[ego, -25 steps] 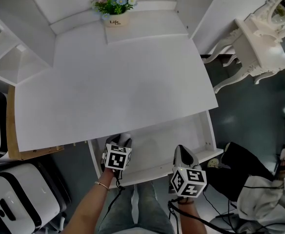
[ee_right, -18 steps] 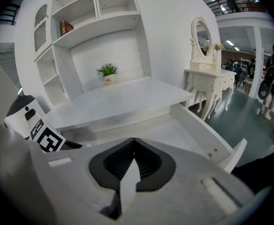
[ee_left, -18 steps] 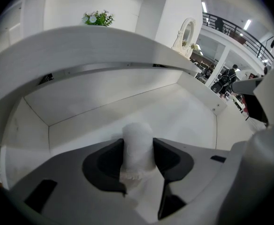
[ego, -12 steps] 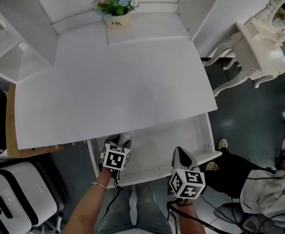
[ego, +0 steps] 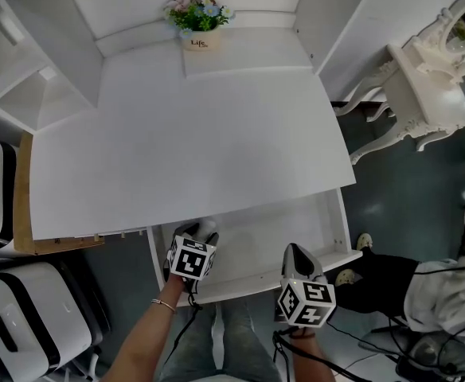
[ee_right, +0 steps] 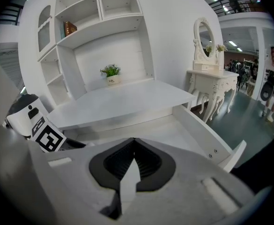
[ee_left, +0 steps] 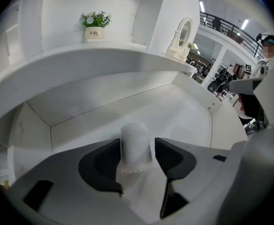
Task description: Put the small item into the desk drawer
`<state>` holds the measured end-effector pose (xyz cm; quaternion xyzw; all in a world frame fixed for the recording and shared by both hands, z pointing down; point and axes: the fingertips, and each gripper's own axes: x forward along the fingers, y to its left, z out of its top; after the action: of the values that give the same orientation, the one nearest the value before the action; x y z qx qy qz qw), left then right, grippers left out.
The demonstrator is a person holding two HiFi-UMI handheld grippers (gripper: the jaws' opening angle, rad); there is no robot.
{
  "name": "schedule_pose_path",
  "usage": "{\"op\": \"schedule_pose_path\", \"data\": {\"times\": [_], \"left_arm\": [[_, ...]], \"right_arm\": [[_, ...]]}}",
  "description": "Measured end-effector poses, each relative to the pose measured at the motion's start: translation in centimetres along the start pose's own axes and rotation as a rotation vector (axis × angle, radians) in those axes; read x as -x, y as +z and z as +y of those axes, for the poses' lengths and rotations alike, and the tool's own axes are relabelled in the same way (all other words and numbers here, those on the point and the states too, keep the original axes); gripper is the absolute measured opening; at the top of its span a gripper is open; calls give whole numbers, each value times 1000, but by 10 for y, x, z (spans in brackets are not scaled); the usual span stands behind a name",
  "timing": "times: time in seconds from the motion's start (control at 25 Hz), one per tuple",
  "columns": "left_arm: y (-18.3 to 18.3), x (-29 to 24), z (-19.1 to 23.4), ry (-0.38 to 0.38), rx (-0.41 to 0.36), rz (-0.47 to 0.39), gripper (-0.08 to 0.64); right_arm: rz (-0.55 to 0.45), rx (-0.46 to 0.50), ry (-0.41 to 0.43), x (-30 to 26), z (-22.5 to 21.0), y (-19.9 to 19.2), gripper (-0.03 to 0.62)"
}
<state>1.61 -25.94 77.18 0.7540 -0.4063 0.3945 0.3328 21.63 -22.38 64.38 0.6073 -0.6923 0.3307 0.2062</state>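
Release is in hand; the left gripper (ee_left: 138, 150) has just been opening its jaws, now spread around the small item (ee_left: 134, 136) standing on the drawer (ego: 296, 228) floor; the right gripper (ee_right: 133, 161) is pressed together, empty; next, the left should lift clear without toppling it.

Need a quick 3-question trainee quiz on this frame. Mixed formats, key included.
1. True or false: the right gripper is shut and empty.
2. What stands between the left gripper's jaws? A) a pen B) the small white item C) nothing
3. Fill in: the desk drawer is ____.
Key: 1 true. 2 B: the jaws have just been opening and stand apart around it, inside the drawer. 3 open.
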Motion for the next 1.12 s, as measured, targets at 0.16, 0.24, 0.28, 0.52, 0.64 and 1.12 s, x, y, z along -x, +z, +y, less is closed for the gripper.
{"op": "schedule_pose_path", "data": {"times": [0.16,0.24,0.28,0.52,0.64,1.12], "left_arm": [[5,9,-1,-4,3,-10,232],[8,13,-1,-10,3,-13,232],[9,14,-2,-12,2,-17,233],[17,29,-5,-16,-9,-20,233],[16,41,-10,-25,-24,-24,233],[53,146,1,71,58,-239,180]], "right_arm": [[-10,2,4,3,0,1,5],[-16,2,4,5,1,3,5],[-18,2,4,6,2,3,5],[-32,9,9,14,7,12,5],[-43,17,15,20,12,19,5],[-144,85,55,43,39,79,5]]}}
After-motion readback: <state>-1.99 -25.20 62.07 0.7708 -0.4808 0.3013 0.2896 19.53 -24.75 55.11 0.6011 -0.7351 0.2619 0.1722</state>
